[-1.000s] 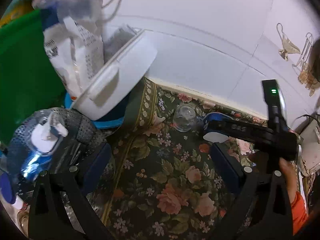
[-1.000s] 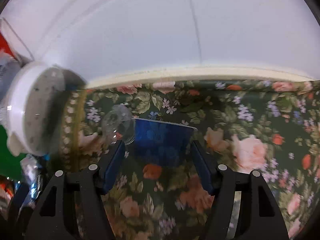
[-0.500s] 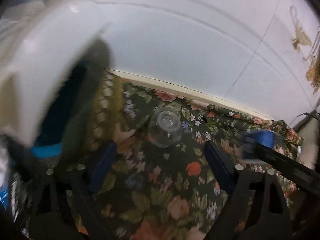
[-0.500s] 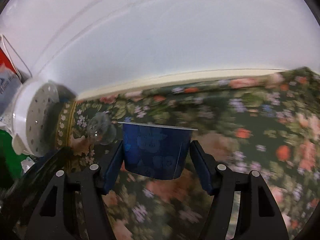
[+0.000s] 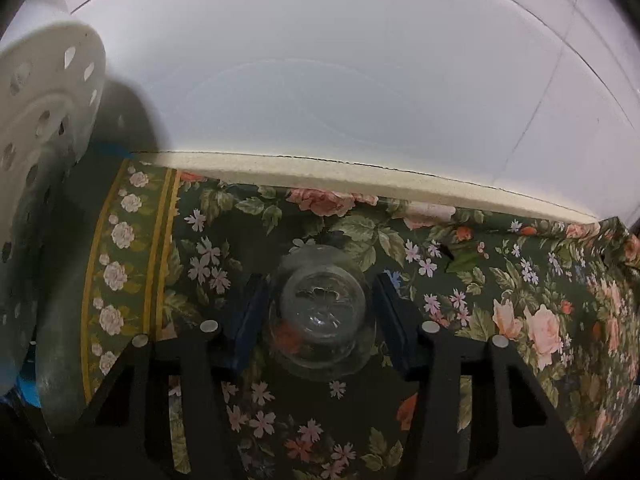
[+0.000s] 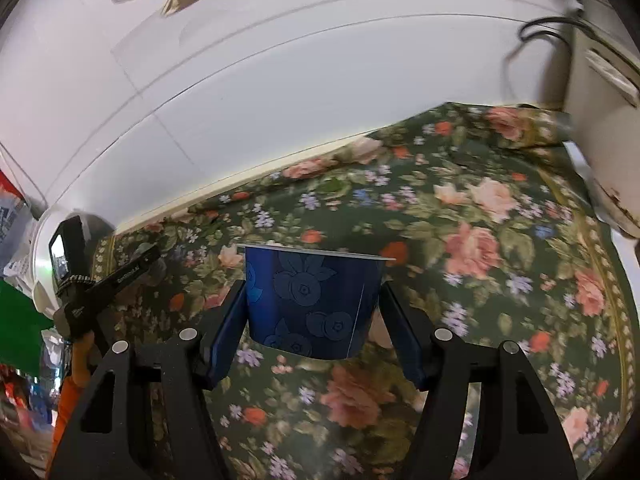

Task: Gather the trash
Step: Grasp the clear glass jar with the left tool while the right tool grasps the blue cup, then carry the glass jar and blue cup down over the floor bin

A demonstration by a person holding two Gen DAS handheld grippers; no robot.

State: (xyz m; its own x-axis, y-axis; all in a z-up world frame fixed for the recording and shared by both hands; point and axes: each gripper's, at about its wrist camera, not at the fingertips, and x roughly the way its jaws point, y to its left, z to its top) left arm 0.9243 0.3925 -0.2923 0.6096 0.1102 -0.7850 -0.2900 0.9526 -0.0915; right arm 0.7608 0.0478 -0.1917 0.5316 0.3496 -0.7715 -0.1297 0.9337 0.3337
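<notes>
A clear plastic cup [image 5: 320, 312] stands upside down on the floral tablecloth [image 5: 500, 300]. My left gripper [image 5: 320, 320] straddles it, one blue pad on each side. Its jaws are closing and stand very near the cup's sides, with no firm press showing. In the right wrist view my right gripper [image 6: 312, 320] is shut on a dark blue yogurt cup [image 6: 312, 300] with a blueberry print. That cup is held upright above the cloth, and its white rim is uppermost.
A white perforated container [image 5: 36, 160] stands at the left by the white tiled wall [image 5: 320, 80]. A white appliance [image 6: 600, 120] with a cable stands at the far right. A hand in an orange sleeve [image 6: 76, 360] and a green bin [image 6: 20, 312] show at the left edge.
My left gripper swung right, away from the bin, and came down around the clear cup with its jaws narrowing. My right gripper carried the blue cup up and to the right.
</notes>
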